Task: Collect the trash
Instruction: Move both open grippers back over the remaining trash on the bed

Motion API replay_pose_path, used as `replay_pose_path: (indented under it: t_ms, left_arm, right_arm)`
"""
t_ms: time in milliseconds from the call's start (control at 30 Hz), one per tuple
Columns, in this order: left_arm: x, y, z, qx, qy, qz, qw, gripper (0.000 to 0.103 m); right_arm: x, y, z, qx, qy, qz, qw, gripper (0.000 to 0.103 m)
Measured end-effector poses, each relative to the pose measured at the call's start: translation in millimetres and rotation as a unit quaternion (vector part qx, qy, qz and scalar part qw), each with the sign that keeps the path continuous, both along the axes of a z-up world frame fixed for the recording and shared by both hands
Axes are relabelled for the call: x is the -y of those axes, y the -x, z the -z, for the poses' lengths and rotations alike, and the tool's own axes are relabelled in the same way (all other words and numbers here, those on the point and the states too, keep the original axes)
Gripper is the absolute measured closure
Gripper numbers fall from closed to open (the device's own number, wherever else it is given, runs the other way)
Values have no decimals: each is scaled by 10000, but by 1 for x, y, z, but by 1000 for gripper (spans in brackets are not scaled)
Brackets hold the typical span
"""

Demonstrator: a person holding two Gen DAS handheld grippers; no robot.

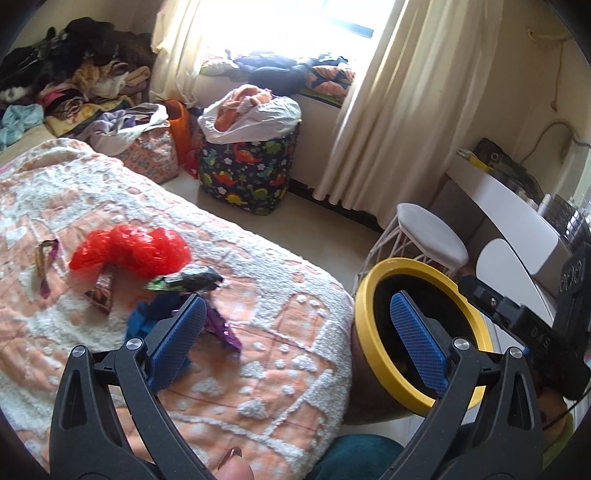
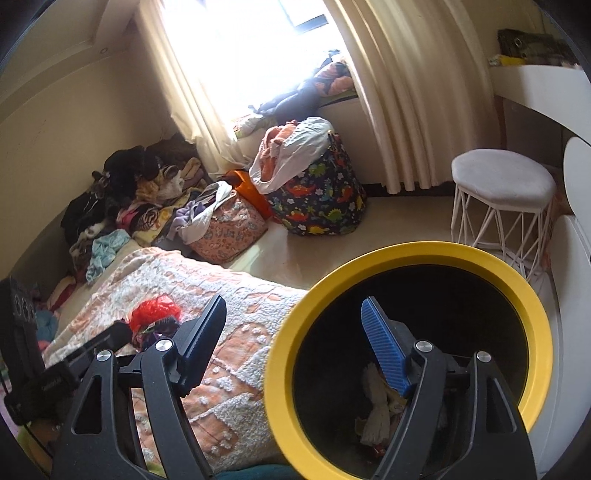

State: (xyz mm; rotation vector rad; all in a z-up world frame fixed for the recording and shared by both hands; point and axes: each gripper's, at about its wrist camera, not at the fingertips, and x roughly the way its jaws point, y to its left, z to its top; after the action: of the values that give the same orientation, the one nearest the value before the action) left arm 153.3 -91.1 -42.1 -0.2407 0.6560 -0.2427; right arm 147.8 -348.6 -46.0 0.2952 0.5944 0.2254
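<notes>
Daylight floods in through the window (image 1: 280, 22), which blows out to pure white and bleeds glare over the curtains (image 2: 399, 110). The room is otherwise softly lit. Fisheye bending curves the edges, black corners vignette both views, and the bin's interior (image 2: 443, 317) stays dark

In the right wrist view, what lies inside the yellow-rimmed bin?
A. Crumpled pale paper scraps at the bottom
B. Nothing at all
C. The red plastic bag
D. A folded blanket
A: crumpled pale paper scraps lie at the bottom of the yellow-rimmed bin, while the red plastic bag sits on the bed.
</notes>
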Motion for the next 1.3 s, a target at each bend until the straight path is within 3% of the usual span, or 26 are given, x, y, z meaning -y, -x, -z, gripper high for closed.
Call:
replay_pose_path:
  t_ms: [900, 1300]
  left_arm:
    - [-98, 0, 4, 20, 451, -1022, 9937, 11]
    - [-153, -18, 7, -202, 706, -1381, 9877, 11]
  right_arm:
    - [-92, 12, 5, 96, 442, -1030, 9937, 28]
    - [-144, -2, 18, -206, 827, -1499, 9850, 28]
